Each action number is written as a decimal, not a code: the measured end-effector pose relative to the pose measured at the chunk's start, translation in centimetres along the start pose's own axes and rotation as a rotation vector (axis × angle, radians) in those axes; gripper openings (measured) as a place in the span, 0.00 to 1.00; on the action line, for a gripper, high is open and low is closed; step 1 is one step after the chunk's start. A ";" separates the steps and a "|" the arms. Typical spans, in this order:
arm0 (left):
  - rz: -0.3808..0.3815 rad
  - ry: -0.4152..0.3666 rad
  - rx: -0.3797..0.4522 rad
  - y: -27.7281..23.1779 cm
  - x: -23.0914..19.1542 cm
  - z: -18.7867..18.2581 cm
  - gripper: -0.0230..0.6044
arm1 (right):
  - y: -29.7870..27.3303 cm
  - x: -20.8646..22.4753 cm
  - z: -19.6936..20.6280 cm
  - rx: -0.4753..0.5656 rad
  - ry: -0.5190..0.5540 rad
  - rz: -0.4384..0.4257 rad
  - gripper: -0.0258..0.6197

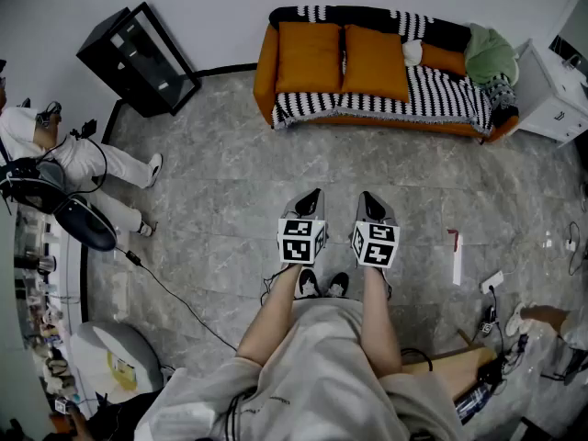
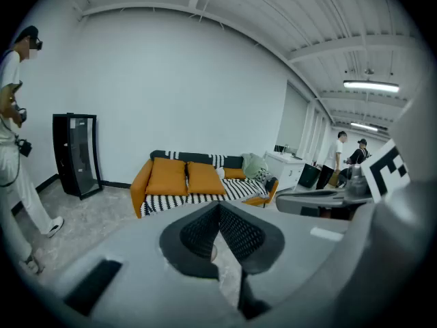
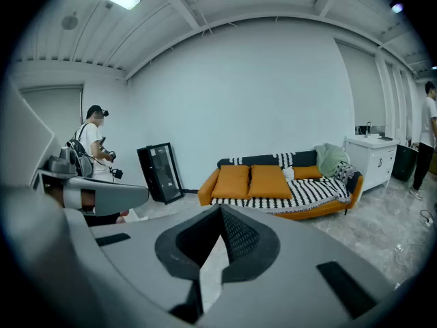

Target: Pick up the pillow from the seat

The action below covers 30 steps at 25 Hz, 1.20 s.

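Two orange pillows (image 1: 310, 55) (image 1: 375, 61) lean on the back of an orange sofa (image 1: 265, 72) draped with a black-and-white striped blanket, far across the floor. A third orange pillow (image 1: 443, 60) lies further right beside a green cloth (image 1: 490, 55). My left gripper (image 1: 312, 197) and right gripper (image 1: 367, 198) are held side by side over the floor, well short of the sofa, both shut and empty. The left gripper view shows the two pillows (image 2: 168, 176) (image 2: 205, 178) beyond the closed left gripper (image 2: 218, 207). The right gripper view shows the pillows (image 3: 233, 182) (image 3: 269, 181) past the closed right gripper (image 3: 220, 212).
A black glass cabinet (image 1: 138, 58) stands left of the sofa, a white cabinet (image 1: 556, 95) to its right. A person (image 1: 83, 163) sits at the left by equipment. Cables (image 1: 175, 297) and small items (image 1: 457, 257) lie on the grey stone floor. Two people (image 2: 336, 157) stand far right.
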<state>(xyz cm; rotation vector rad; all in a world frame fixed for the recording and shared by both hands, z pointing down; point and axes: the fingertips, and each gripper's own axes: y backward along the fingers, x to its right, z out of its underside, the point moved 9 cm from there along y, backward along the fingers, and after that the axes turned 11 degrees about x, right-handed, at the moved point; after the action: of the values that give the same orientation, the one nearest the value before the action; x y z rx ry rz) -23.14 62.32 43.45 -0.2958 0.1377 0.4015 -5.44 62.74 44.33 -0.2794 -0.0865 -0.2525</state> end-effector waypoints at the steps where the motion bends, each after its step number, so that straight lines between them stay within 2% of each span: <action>1: -0.003 -0.003 0.001 0.0 0.4 0.0 0.05 | 0.2 0.4 0.0 0.001 -0.002 -0.002 0.05; 10: -0.004 0.002 -0.027 -0.5 2.7 0.7 0.05 | 0.9 2.6 0.8 -0.012 -0.008 -0.017 0.05; 15: -0.039 0.021 -0.042 -1.0 2.3 2.0 0.05 | 0.6 4.1 1.8 -0.016 -0.038 -0.032 0.05; 20: -0.046 0.039 -0.050 -2.7 1.9 2.5 0.05 | -0.9 5.4 1.6 -0.019 -0.050 -0.033 0.05; 24: -0.039 0.053 -0.036 -4.3 0.3 1.4 0.05 | -3.2 4.7 0.9 -0.017 -0.037 -0.045 0.05; 30: -0.016 0.071 -0.059 -8.5 -1.2 0.3 0.05 | -7.1 5.0 -0.6 -0.051 -0.012 -0.050 0.05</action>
<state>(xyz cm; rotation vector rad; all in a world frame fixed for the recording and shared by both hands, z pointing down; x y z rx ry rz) -20.74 54.50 46.16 -0.3690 0.1933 0.3794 -2.45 54.79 46.23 -0.3295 -0.0986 -0.3026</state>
